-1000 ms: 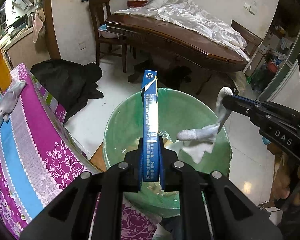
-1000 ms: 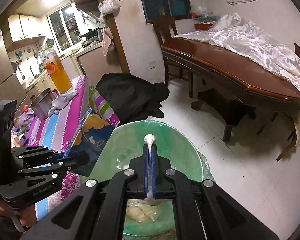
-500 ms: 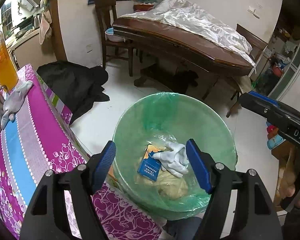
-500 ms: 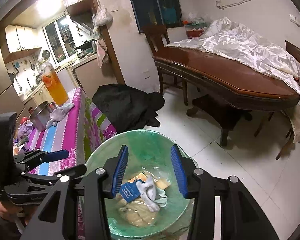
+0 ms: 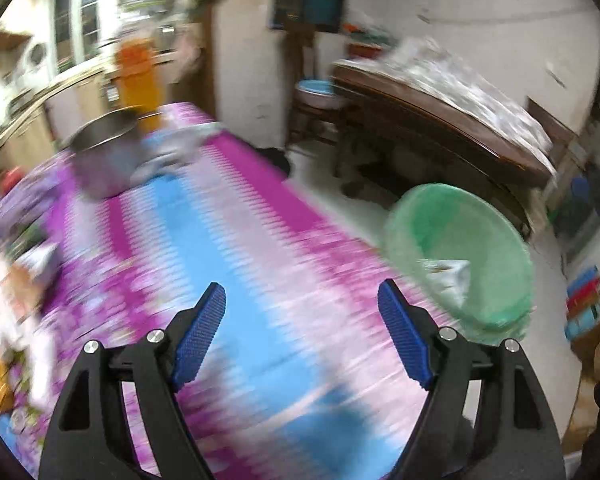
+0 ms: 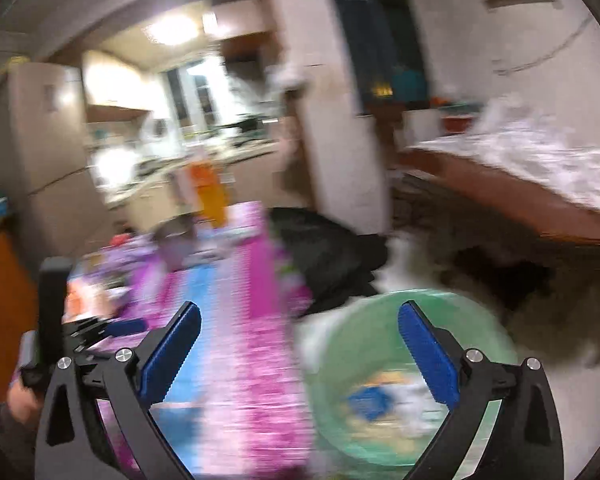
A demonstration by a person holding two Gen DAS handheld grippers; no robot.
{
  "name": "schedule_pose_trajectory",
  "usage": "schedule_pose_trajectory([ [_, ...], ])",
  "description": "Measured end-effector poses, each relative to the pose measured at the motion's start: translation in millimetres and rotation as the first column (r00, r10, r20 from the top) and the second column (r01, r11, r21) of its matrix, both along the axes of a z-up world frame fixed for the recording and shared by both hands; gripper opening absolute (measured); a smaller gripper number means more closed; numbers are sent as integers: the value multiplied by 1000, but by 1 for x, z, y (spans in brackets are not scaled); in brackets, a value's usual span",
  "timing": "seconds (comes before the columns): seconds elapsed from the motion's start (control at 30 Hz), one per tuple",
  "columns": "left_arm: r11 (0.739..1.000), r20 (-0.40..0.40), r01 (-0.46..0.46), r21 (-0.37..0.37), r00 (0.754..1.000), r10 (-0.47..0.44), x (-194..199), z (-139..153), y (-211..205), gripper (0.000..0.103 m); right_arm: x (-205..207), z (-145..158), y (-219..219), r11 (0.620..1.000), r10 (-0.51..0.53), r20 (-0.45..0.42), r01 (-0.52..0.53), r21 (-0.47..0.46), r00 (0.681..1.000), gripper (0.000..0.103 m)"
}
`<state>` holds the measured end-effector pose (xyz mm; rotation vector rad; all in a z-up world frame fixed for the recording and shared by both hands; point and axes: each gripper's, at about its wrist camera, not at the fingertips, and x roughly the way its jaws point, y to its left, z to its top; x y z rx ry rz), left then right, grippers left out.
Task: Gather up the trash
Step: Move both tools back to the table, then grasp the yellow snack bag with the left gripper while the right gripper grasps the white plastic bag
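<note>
Item: trash run, mid-cycle, both views motion-blurred. L gripper (image 5: pixel 301 334): jaws just been opening, now spread wide, nothing btwn them; sits bottom centre of left wrist view, over the striped pink/blue tablecloth (image 5: pixel 228 240). R gripper (image 6: pixel 298 354): jaws just been opening too, released, empty; bottom centre of right wrist view, straddling table edge and bin. Green-lined bin (image 5: pixel 460 256): right of centre in left view, lower right in right view, on floor just beside the table; holds a blue carton (image 6: pixel 370 402) and a white glove (image 5: pixel 448 276), so that load reads as delivered. Remaining candidates, by judgement: pale glove-like item (image 5: pixel 180 146) upper centre-left by the metal pot (image 5: pixel 104 156), plus mixed clutter (image 5: pixel 16 300) at left edge; too blurred to name. Step in hand: reach back for next piece. Do well: settle the view before committing, keep jaws wide on approach, come in low over cloth, pinch only the item not the fabric, steer clear of pot and the orange drink bottle (image 5: pixel 138 76).
</note>
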<state>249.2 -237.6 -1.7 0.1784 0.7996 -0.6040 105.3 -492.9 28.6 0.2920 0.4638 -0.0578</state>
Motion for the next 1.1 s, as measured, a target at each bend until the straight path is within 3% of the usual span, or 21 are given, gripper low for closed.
schedule_pose_trajectory([
  [0.17, 977, 32, -210, 19, 977, 210, 13, 4, 124, 75, 36, -14, 73, 983, 178, -16, -177, 47, 984, 98],
  [0.23, 941, 20, -338, -7, 941, 338, 24, 6, 186, 77, 53, -22, 101, 967, 240, -45, -235, 102, 970, 98],
  [0.33, 861, 14, -508, -23, 861, 508, 36, 4, 261, 86, 78, -31, 147, 942, 322, -87, -309, 132, 943, 98],
  [0.47, 781, -71, -624, -36, 781, 621, 56, -13, 321, 90, 106, -44, 204, 909, 411, -147, -390, 150, 900, 98],
  [0.7, 802, -113, -593, 69, 794, 597, 83, -45, 319, 91, 153, -68, 285, 842, 535, -225, -495, 214, 814, 98],
  [0.8, 794, -111, -599, 103, 786, 608, 92, -57, 318, 90, 173, -74, 309, 827, 559, -239, -515, 226, 794, 96],
  [0.87, 798, -136, -596, 89, 786, 603, 94, -61, 325, 74, 187, -78, 329, 818, 573, -251, -527, 232, 780, 86],
  [0.9, 797, -141, -598, 84, 785, 603, 90, -63, 330, 70, 193, -79, 337, 816, 577, -262, -528, 237, 774, 74],
  [0.93, 790, -122, -605, 98, 781, 613, 88, -62, 331, 58, 200, -81, 343, 818, 573, -275, -523, 239, 772, 62],
  [0.97, 786, -107, -609, 111, 779, 618, 84, -62, 332, 50, 207, -83, 349, 823, 567, -289, -516, 239, 771, 59],
  [1.1, 795, -122, -603, 72, 786, 607, 74, -63, 345, 49, 227, -96, 368, 853, 521, -333, -468, 229, 786, 57],
])
